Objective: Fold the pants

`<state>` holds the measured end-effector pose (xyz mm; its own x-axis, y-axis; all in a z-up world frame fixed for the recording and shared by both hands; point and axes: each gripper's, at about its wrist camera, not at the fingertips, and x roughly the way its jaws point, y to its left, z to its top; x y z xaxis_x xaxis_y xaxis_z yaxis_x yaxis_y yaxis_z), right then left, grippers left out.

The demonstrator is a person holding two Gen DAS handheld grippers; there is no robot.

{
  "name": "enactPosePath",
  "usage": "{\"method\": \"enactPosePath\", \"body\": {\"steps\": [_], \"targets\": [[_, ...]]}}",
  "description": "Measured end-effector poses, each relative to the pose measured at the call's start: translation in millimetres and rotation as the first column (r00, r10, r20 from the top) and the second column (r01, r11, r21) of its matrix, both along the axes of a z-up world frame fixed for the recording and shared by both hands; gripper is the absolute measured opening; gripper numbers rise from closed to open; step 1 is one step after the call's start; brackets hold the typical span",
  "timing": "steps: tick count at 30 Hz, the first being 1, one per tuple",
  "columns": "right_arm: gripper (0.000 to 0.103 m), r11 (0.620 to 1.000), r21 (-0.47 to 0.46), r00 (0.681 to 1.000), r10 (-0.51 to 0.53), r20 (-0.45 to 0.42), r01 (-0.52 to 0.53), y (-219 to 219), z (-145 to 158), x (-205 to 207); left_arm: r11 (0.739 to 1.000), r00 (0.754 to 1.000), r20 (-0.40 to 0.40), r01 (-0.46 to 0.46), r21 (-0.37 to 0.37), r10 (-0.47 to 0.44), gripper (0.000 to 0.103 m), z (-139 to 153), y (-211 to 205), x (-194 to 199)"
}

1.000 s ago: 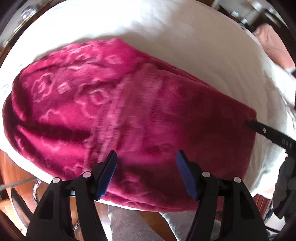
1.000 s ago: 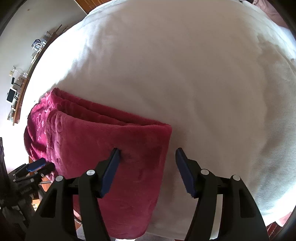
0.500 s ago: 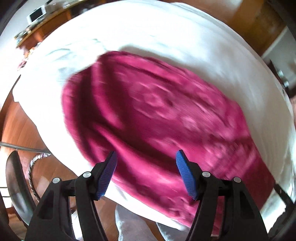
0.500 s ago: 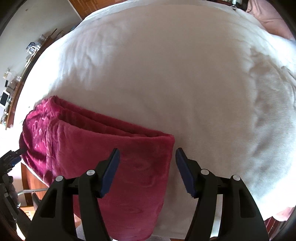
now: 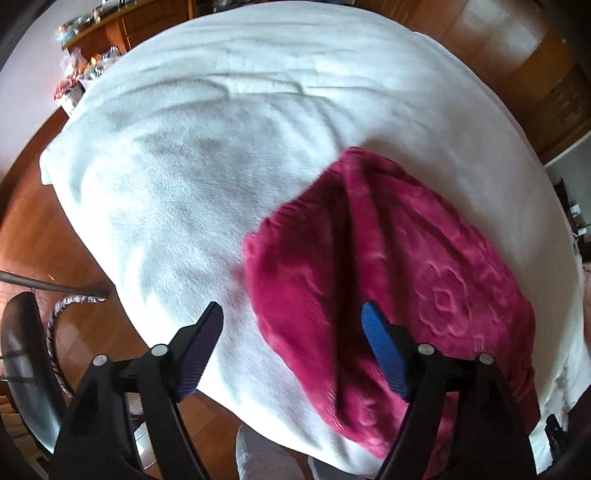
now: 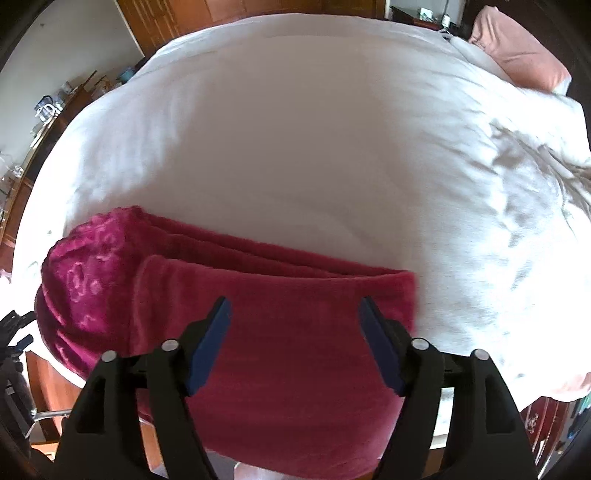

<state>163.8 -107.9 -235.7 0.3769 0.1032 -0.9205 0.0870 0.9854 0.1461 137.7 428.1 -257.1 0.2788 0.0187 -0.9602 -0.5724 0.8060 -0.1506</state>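
Observation:
The magenta fleece pants (image 5: 388,266) with an embossed flower pattern lie folded in layers at the near edge of the white bed (image 5: 221,147). In the right wrist view the pants (image 6: 280,332) fill the lower left, their folded edge toward the bed's middle. My left gripper (image 5: 291,347) is open and empty, held above the pants' left end and the bare sheet. My right gripper (image 6: 295,339) is open and empty, held above the top layer of the pants.
A pink pillow (image 6: 517,48) lies at the bed's far right corner. Wooden floor (image 5: 33,229) and a dark chair (image 5: 22,354) are left of the bed. A cluttered wooden shelf (image 5: 92,33) stands against the far wall.
My left gripper has swung to the left, so the pants moved from the middle of its view to the right. My right gripper has shifted left over the pants. Both stayed open.

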Motion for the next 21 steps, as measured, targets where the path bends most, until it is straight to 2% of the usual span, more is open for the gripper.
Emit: {"method": "enactPosePath", "body": {"steps": [4, 7, 14, 17, 21], "targets": [[0.074, 0.999, 0.012, 1.0, 0.03, 0.002, -0.03, 35, 4, -1, 0.998, 1.0, 0.004, 0.028, -0.048, -0.028, 0.078, -15, 15, 5], [0.074, 0.997, 0.026, 0.998, 0.068, 0.0, -0.068, 67, 7, -2, 0.994, 1.0, 0.014, 0.016, -0.112, -0.014, 0.081, -30, 30, 8], [0.074, 0.984, 0.036, 0.984, 0.176, 0.0, -0.176, 122, 14, -11, 0.952, 0.998, 0.007, -0.056, -0.3, 0.061, 0.082, -71, 54, 8], [0.074, 0.982, 0.035, 0.982, 0.187, -0.011, -0.186, 130, 13, -16, 0.935, 0.997, 0.001, -0.076, -0.345, 0.082, 0.082, -81, 56, 8], [0.074, 0.985, 0.029, 0.984, 0.173, -0.033, -0.173, 128, 9, -21, 0.925, 0.995, -0.005, -0.096, -0.369, 0.101, 0.082, -87, 54, 11]]}}
